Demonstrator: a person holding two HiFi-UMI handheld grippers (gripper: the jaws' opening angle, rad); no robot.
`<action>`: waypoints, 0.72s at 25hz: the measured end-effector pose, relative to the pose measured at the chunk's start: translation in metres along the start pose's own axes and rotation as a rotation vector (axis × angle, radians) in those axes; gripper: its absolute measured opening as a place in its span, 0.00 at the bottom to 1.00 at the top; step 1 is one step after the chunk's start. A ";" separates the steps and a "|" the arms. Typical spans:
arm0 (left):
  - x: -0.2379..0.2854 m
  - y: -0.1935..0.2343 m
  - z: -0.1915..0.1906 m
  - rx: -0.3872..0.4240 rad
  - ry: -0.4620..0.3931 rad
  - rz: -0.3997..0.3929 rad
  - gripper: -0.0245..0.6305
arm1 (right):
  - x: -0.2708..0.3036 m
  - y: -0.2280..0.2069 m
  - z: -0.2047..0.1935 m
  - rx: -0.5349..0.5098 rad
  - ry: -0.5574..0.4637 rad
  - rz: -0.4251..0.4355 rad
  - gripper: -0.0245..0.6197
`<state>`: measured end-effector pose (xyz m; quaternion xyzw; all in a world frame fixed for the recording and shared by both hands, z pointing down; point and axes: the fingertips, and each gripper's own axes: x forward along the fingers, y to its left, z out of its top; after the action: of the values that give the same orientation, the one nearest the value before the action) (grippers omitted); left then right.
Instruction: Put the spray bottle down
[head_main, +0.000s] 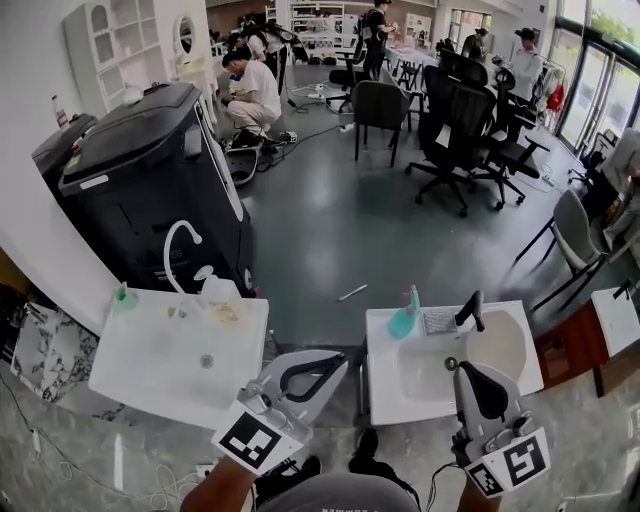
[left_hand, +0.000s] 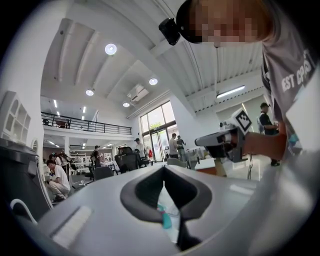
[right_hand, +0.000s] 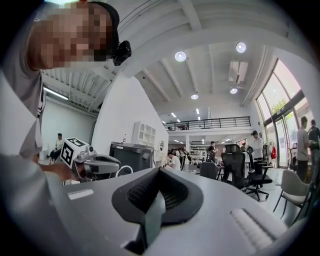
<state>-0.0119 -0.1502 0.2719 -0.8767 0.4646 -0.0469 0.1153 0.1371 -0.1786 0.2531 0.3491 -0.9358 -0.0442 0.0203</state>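
Note:
The teal spray bottle (head_main: 404, 319) stands upright on the back left rim of the right white sink (head_main: 390, 390), next to a black faucet (head_main: 470, 310). No gripper touches it. My left gripper (head_main: 335, 362) hovers between the two sinks, shut and empty, below and left of the bottle. Over the near right part of that sink my right gripper (head_main: 466, 369) is shut with nothing in it. In the left gripper view the jaws (left_hand: 164, 169) meet at the tips, and a bit of the teal bottle (left_hand: 165, 220) shows through the gap below them. The right gripper view shows the tips (right_hand: 160, 170) closed and empty.
A second white sink (head_main: 140, 370) with a white faucet (head_main: 178, 245) and a small green bottle (head_main: 123, 297) stands at the left. A big black machine (head_main: 150, 170) is behind it. Office chairs (head_main: 455, 120) and several people are farther back. A wooden table (head_main: 570, 350) is at the right.

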 end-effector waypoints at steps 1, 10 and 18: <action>-0.002 -0.003 0.001 0.004 -0.002 -0.004 0.04 | -0.003 0.005 0.001 -0.019 0.000 0.007 0.04; -0.017 -0.023 0.006 -0.014 -0.011 -0.022 0.04 | -0.030 0.025 0.000 -0.031 0.028 0.005 0.04; -0.025 -0.033 0.007 -0.028 -0.011 -0.033 0.04 | -0.044 0.030 -0.003 -0.036 0.044 -0.018 0.04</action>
<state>0.0016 -0.1109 0.2742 -0.8860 0.4501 -0.0375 0.1046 0.1507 -0.1277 0.2587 0.3579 -0.9311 -0.0534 0.0469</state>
